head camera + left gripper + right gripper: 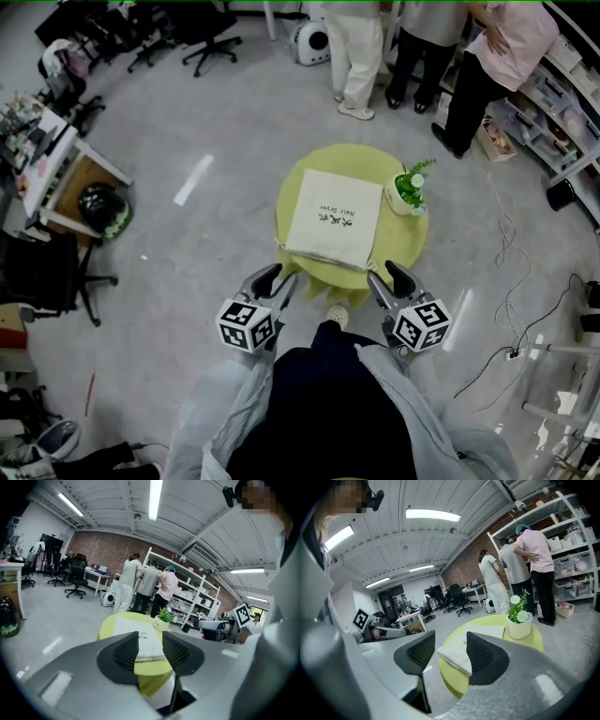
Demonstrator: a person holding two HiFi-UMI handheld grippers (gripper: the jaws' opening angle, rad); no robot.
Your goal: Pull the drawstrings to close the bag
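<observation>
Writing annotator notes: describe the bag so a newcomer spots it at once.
Find the round yellow-green table in the middle of the grey floor. Lying flat on it, beside a small potted plant, is the bag: a cream cloth rectangle with small dark print, the only flat thing there.

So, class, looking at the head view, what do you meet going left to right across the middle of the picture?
desk → bag → plant → shelves
</observation>
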